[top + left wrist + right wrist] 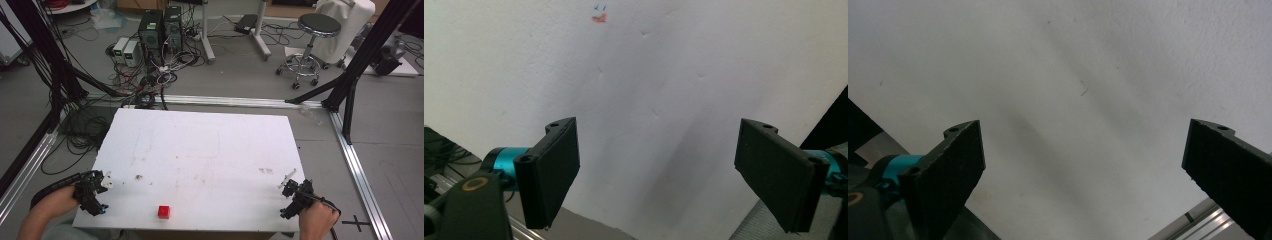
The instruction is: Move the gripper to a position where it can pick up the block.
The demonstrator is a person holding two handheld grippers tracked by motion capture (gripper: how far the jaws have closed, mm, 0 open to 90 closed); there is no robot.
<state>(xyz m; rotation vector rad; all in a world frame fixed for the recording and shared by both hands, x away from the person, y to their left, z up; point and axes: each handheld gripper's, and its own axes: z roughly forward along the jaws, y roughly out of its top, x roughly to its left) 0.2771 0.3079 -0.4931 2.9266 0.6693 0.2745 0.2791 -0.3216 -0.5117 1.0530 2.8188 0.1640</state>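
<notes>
1. The left tool sits at the near left corner of the white counter. Its jaws are wide apart and hold nothing.
2. The right tool sits at the near right corner. Its jaws are wide apart too, with nothing between them.
3. A small red block lies on the counter near the front edge, between the two tools, closer to the left one.
</notes>
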